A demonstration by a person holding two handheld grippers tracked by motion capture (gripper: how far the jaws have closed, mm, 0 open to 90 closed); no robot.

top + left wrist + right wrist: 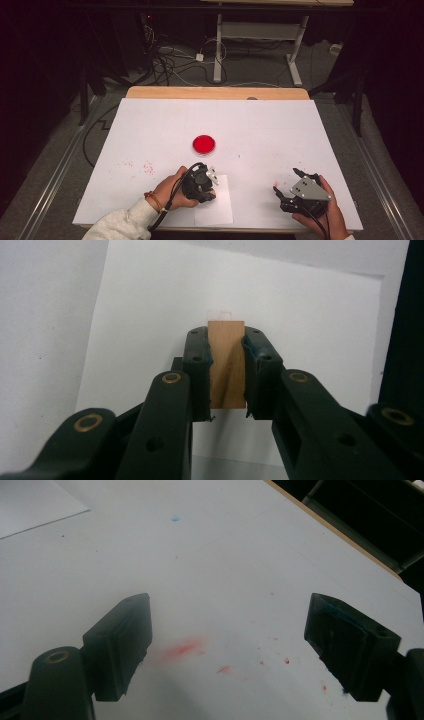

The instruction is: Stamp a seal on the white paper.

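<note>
A small wooden block (227, 365) is clamped upright between the black jaws of my left gripper (226, 337), its far end pressed down toward a white paper sheet (300, 340). In the high view, the left gripper (209, 192) is tipped down over that sheet (220, 210) near the table's front edge. A round red dish (204, 144) lies on the white table cover a short way beyond it. My right gripper (286, 181) hovers low at the front right, open, with nothing between its jaws (227, 615).
A white cover (280, 130) spreads over the wooden table (215, 92). Red smears (182, 650) mark the cover under the right gripper, and red specks (145, 167) lie left of the left hand. Cables and table legs sit on the floor beyond.
</note>
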